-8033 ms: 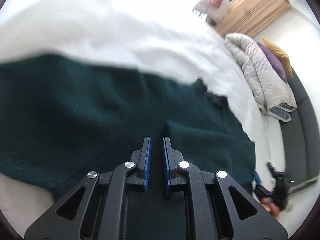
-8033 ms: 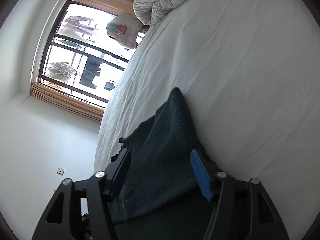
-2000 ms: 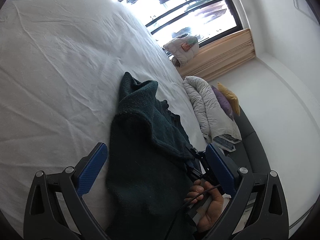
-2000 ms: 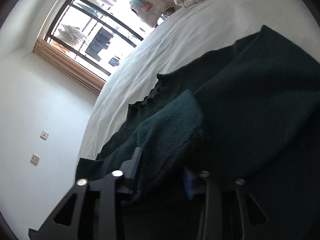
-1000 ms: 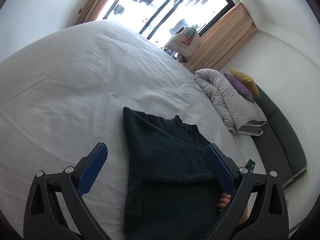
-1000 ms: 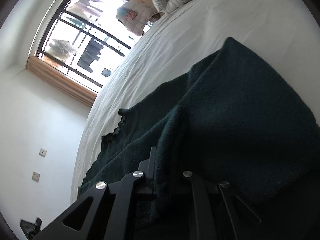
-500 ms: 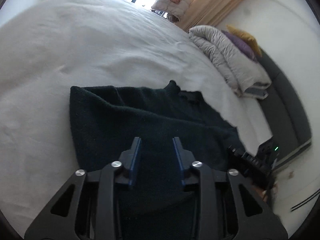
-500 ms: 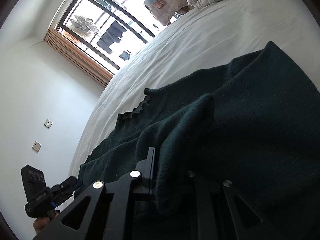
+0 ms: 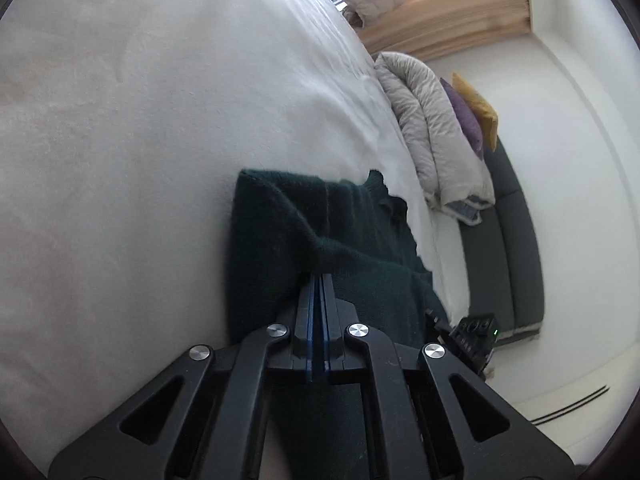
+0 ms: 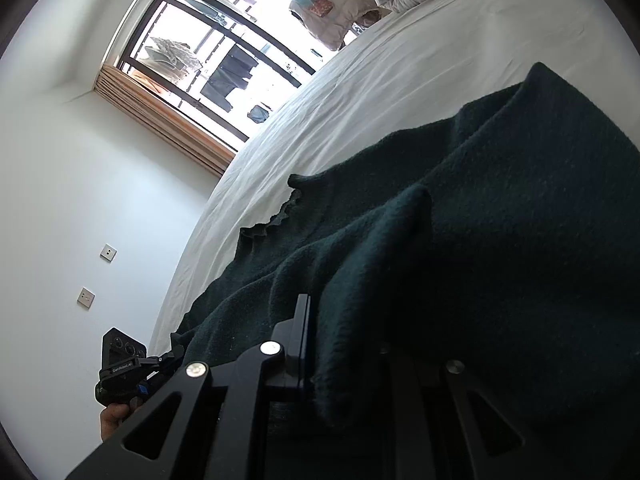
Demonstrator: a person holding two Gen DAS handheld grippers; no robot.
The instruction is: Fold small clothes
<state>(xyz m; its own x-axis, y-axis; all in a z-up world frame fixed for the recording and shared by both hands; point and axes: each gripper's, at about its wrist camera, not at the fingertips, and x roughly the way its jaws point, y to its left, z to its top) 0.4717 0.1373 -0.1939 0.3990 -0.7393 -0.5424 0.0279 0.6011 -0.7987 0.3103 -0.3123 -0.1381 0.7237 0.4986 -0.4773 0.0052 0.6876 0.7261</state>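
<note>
White bed (image 9: 120,160) carries the green sweater (image 9: 280,240) at six o'clock; left gripper (image 9: 318,280) pinches it shut, right gripper (image 10: 340,344) apparently too (fabric hides one finger). Lift both evenly.

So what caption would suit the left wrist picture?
Left gripper pinches a dark green sweater on a white bed.

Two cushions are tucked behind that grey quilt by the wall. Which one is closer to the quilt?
The purple cushion lies against the grey quilt; the mustard-yellow cushion sits behind it, nearer the wall.
</note>
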